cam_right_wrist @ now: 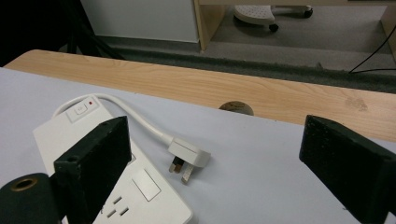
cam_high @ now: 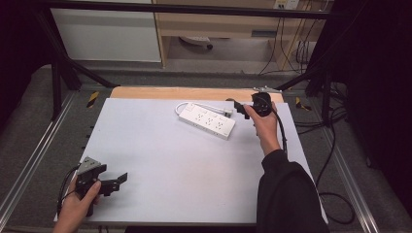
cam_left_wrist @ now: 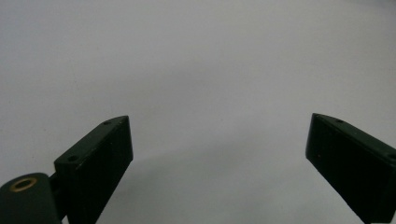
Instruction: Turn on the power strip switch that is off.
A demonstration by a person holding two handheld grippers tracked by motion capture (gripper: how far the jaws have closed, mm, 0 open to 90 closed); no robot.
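Right tongs point(cam_high: 239, 108): spread wide, nothing between them, held at the far right of the table point(cam_high: 160, 160) just beside the near end of the power strip point(cam_high: 207, 120). In the right gripper view the tongs point(cam_right_wrist: 212, 158) frame the strip's plug point(cam_right_wrist: 189, 156), which lies on its side on the white sheet, pins toward the camera, just off the strip's point(cam_right_wrist: 116, 186) edge. White cord point(cam_right_wrist: 135, 116) loops from the switch end back round to the plug. Strip lies flat, angled across the far right part of the sheet, sockets up, red indicator next to the switch. Bare wood edge of the table point(cam_right_wrist: 261, 93) runs behind it.

Left tongs point(cam_high: 116, 180): also spread, empty, low over the near left corner, well apart from the strip. Left gripper view has the tongs point(cam_left_wrist: 217, 163) over plain white sheet.
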